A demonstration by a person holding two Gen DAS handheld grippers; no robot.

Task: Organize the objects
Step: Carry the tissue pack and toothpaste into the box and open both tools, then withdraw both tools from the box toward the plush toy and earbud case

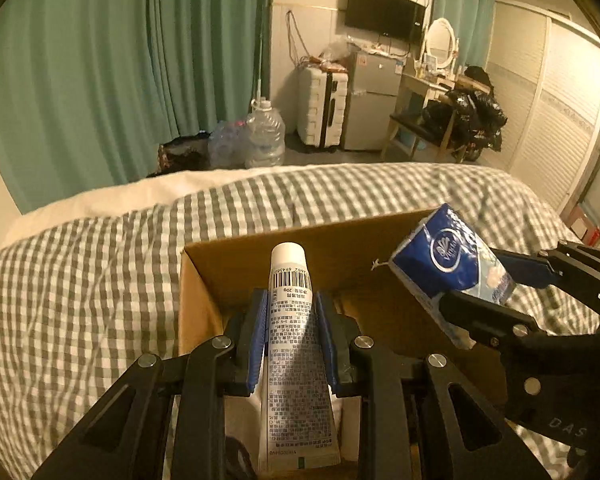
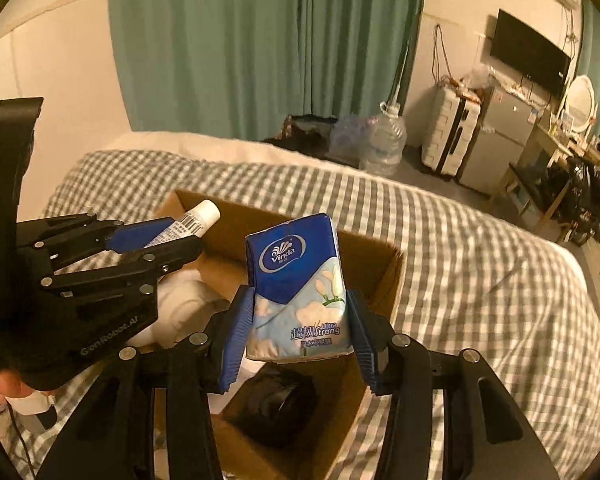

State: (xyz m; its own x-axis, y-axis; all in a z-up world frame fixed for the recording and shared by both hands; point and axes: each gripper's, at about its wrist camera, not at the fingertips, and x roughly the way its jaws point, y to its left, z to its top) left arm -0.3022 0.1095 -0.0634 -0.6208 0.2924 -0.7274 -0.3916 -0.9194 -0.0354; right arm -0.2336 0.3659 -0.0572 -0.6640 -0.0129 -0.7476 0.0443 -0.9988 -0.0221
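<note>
Tissue pack [image 2: 296, 288], blue and white with "Vinda" printed on it, sat upright between the fingers of the right gripper [image 2: 298, 332], whose blue pads pressed its two sides. It hung over the open cardboard box [image 2: 384, 276] that stood on the checked bed cover [image 2: 480, 264]. The left gripper [image 1: 290, 336] was closed on a white tube [image 1: 290, 320] (barcode near the cap, cap pointing away), held above the box's left corner. Down in the box lay a black roll of tape [image 2: 276, 404] and something white and rounded [image 2: 184, 300] I could not make out. Beyond the bed's far edge stood a water jug [image 1: 265, 136] against green curtains [image 1: 100, 72].
</note>
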